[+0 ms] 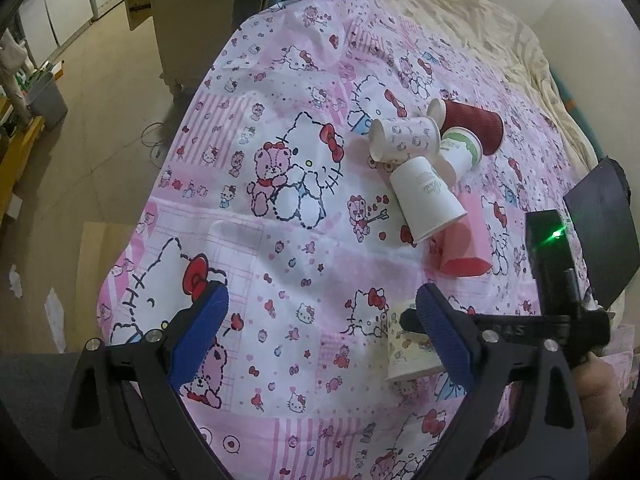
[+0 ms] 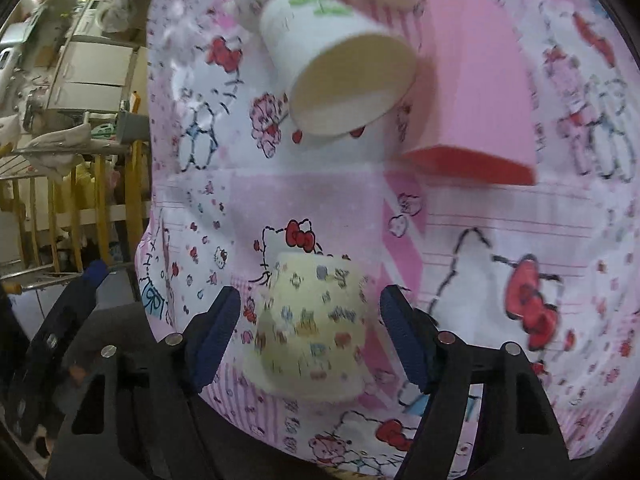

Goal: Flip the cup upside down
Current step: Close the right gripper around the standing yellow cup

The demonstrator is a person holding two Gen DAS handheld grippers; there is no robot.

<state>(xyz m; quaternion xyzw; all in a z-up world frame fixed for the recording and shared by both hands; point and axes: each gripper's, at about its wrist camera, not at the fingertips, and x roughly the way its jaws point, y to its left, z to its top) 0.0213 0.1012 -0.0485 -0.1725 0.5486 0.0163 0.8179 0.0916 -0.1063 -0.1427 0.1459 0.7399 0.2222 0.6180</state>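
Note:
A cream patterned paper cup [image 2: 312, 328] stands upside down on the pink cartoon-cat tablecloth, between the fingers of my right gripper [image 2: 310, 336]. The jaws are open and stand a little off the cup's sides. The same cup [image 1: 408, 348] shows in the left wrist view, partly behind the right finger [image 1: 444, 332] of my left gripper [image 1: 320, 334], which is open, empty and held above the cloth. The right gripper's body [image 1: 560, 280] is at the right edge of that view.
Several other cups lie on their sides in a heap further back: a white one [image 1: 426, 196], a pink one [image 1: 466, 244], a dark red one [image 1: 472, 126], a patterned one [image 1: 402, 138] and a green-printed one [image 1: 460, 148]. The table edge drops to the floor at left [image 1: 120, 184].

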